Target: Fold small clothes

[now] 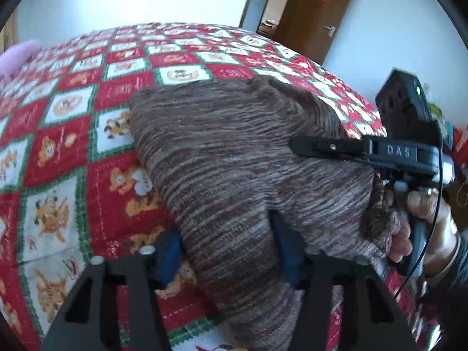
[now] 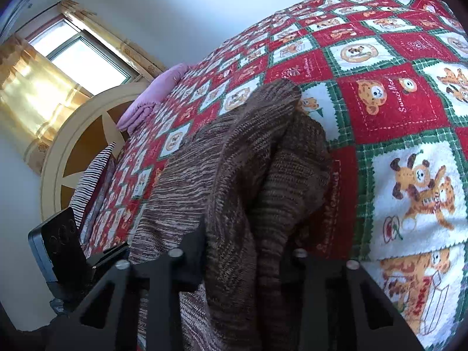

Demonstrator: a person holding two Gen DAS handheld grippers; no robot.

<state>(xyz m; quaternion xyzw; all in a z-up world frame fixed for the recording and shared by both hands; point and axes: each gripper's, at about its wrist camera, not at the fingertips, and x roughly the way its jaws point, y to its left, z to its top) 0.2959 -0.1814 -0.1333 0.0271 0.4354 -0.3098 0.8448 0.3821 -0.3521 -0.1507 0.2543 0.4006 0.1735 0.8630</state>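
A brown striped knit garment [image 1: 234, 152] lies bunched on the red, green and white bear-print quilt [image 1: 73, 117]. My left gripper [image 1: 225, 234] is at its near edge, with the knit filling the gap between both fingers. In the left wrist view my right gripper [image 1: 301, 149] comes in from the right, held by a hand [image 1: 421, 204]. One of its fingers lies over a raised fold. In the right wrist view a thick gathered fold of the garment [image 2: 257, 161] hangs between my right gripper's [image 2: 244, 234] fingers, lifted off the quilt [image 2: 395, 102].
A pink pillow [image 2: 158, 93] and a striped cloth [image 2: 90, 181] lie by the round headboard [image 2: 87, 134], under a curtained window [image 2: 82, 58]. A brown door [image 1: 316, 14] stands open beyond the bed's far corner. Bare quilt stretches left of the garment.
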